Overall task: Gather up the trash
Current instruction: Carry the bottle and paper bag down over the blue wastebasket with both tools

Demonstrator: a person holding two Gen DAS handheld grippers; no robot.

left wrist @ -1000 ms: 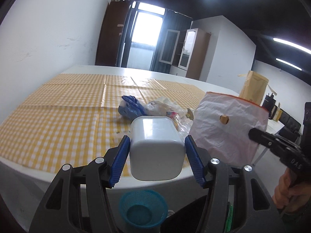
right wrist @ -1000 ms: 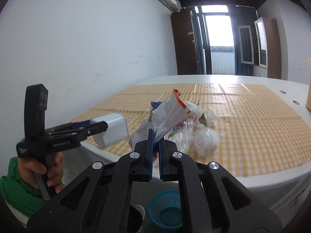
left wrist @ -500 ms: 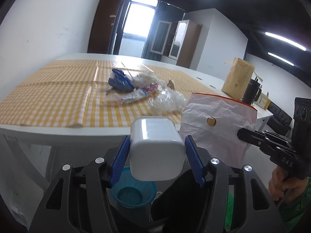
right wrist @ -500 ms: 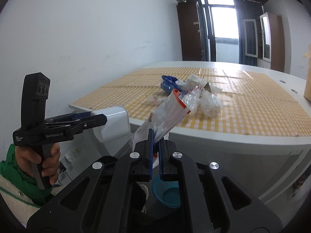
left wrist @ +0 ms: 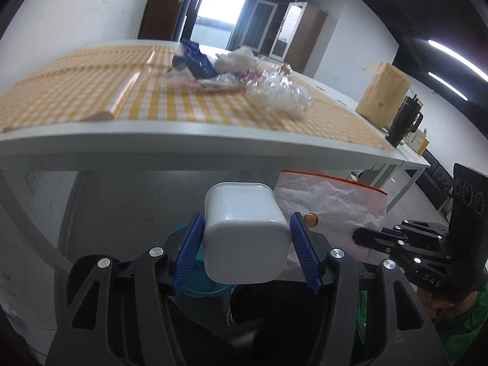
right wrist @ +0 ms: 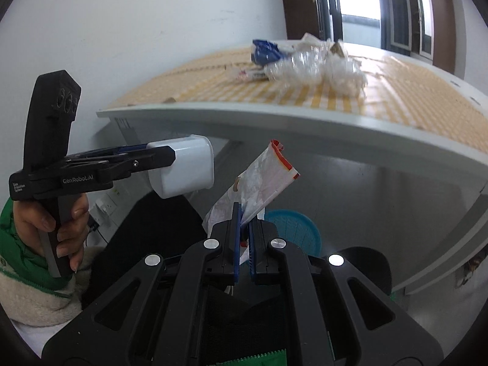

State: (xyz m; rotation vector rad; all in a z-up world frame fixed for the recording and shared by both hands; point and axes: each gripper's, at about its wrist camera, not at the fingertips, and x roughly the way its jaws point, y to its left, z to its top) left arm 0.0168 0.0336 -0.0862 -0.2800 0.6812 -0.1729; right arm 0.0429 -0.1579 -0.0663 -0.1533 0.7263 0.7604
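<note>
Left wrist view shows the left gripper (left wrist: 245,244) with its fingers (left wrist: 186,253) clamped on the flanks of a white plastic tub (left wrist: 245,235), held below the edge of the tabletop (left wrist: 195,134). Just right of the tub, the right gripper (left wrist: 366,239) has its fingers pressed together on a crumpled zip bag (left wrist: 332,201) with an orange seal strip, pinching only its bottom edge. Beneath the tub sits a blue basket (left wrist: 210,286) on the floor, mostly hidden behind the tub. More trash (left wrist: 238,67) lies in a pile on the checked cloth, well above and beyond the tub.

Several slips look possible. The tub is smooth and gripped only on two sides, so a tilt could let it slide out and miss the basket. The bag is held by a thin margin; being light, it may cling to a finger pad on release or drift past the rim. In my judgement the tub would also fill much of the basket, leaving the bag little room.
</note>
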